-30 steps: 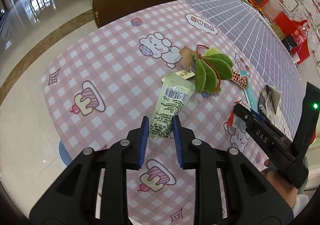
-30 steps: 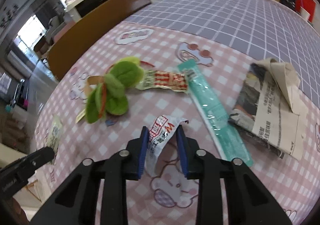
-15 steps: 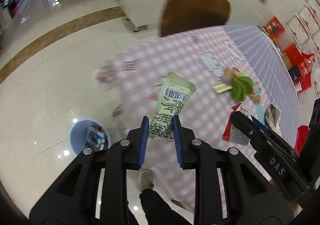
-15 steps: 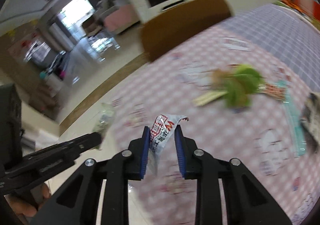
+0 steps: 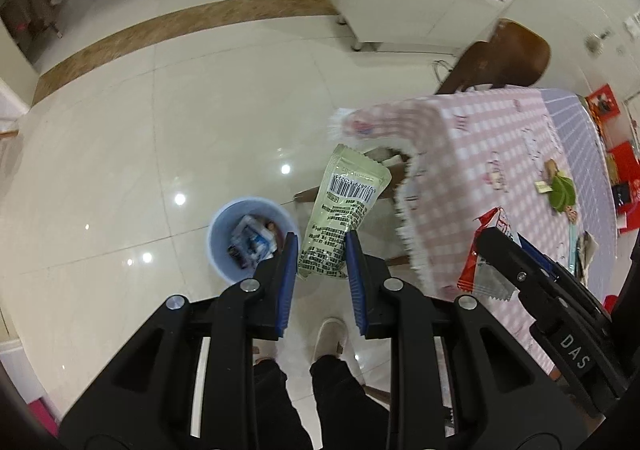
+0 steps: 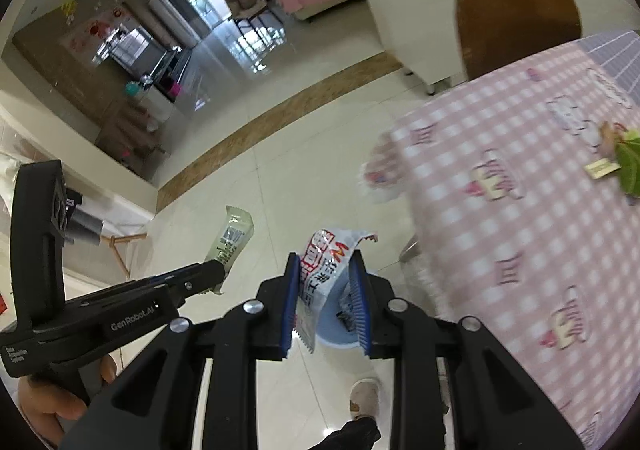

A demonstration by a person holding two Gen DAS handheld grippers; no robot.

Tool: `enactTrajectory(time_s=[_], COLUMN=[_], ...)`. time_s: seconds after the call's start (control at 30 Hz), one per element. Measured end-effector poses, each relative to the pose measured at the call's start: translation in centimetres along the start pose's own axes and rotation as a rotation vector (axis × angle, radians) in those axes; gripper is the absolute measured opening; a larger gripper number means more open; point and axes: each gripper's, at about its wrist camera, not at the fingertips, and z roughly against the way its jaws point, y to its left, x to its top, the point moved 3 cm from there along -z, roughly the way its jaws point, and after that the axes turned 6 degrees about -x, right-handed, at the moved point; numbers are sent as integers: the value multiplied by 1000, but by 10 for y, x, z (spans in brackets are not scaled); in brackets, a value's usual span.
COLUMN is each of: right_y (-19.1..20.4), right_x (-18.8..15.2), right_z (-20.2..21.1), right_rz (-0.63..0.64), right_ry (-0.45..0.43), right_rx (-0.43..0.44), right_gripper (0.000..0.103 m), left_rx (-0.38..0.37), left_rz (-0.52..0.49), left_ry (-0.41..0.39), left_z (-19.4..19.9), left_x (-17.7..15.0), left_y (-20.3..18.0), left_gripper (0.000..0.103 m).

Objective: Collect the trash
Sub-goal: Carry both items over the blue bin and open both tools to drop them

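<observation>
We hold our left gripper (image 5: 322, 256) above the pale tiled floor (image 5: 160, 122), pointing steeply down. Its jaws stand only a little apart and pinch the lower end of a green snack wrapper (image 5: 346, 202), which sticks up between the blue pads with its barcode facing the camera. Just left of that gripper's tip, down on the floor, sits a light blue bin (image 5: 218, 246) with a few wrappers already inside. In this view the left pad overlaps the bin's right rim.

Our right gripper (image 6: 326, 288) is likewise nearly closed, its pads clamped on a white and red wrapper (image 6: 324, 266) with a torn, jagged top edge. Below and between its fingers, in the right wrist view, we see part of the same blue bin (image 6: 334, 340), so this wrapper hangs roughly over it.

Each gripper shows in the other's view: the right one enters the left view from the right side, holding its red-edged wrapper in front of the table edge, and the left one enters the right view from the left, gripped by our hand (image 6: 52, 406).

The table (image 5: 480, 178), covered in a pink checked cloth, stands to the right of the bin. A green leaf-shaped toy (image 5: 562, 192) and some other scraps lie on it. A brown chair (image 5: 508, 58) stands at its far end. Our shoe (image 5: 330, 338) and dark trouser legs show below.
</observation>
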Motion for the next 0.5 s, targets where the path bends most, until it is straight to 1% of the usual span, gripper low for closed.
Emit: enactTrajectory(time_s=[0.13,0.2,0.37,0.5], right_y=[25,30,45,49], right_x=[-6,-7,-9,-8], right_z=[-11,-15,-24,-27], right_rz=[14,16,17,12], right_ry=[21,29,44,52], right_rx=[0,-1,-4,-8], right_gripper=[25,25,25,25], left_rx=[8,8,3,-6], left_rz=[27,35,40,34], left_ry=[22,27,30,32], left_z=[0,1,3,3], left_x=[-1,0,3,6], left_y=[24,33,44,47], left_gripper=[24,24,24,24])
